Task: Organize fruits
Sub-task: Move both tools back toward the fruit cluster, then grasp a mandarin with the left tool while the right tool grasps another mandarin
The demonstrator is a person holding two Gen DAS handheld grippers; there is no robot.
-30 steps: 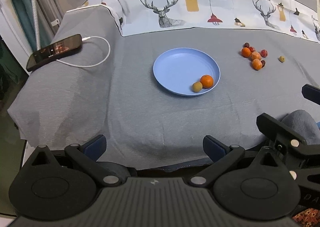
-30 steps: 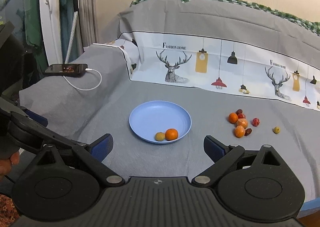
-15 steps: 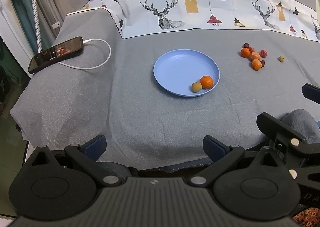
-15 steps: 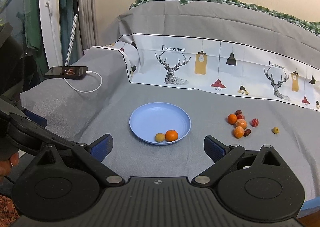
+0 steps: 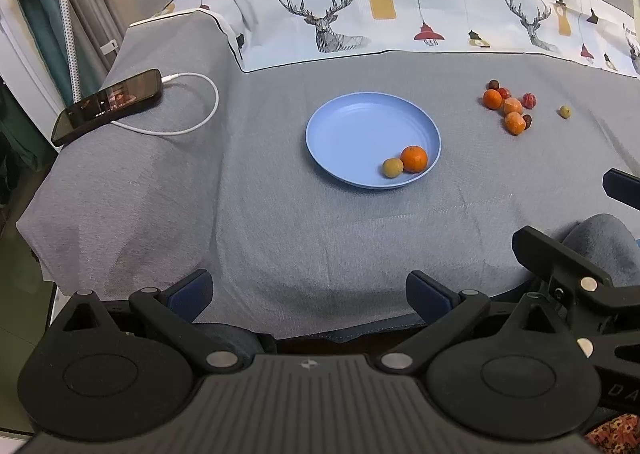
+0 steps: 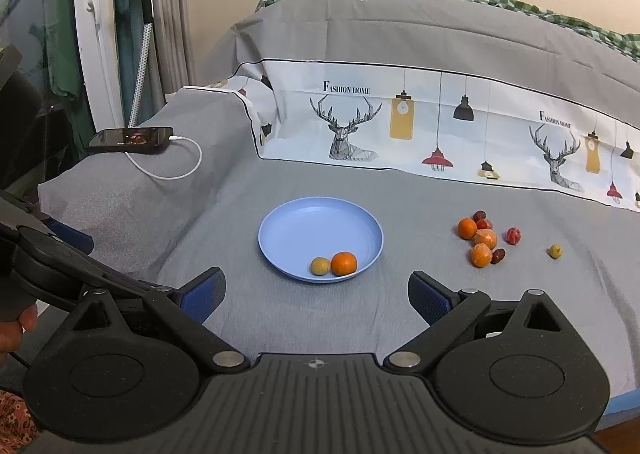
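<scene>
left gripper (image 5: pixel 308 290): jaws apart, empty | right gripper (image 6: pixel 316 294): jaws apart, empty, nearer | loose fruits (image 6: pixel 484 238): bed, right-edge side of plate (image 6: pixel 280 234), ahead-right of right gripper

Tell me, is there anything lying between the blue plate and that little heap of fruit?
Nothing: between the blue plate and the fruit cluster only bare grey cloth shows, in both wrist views.
</scene>
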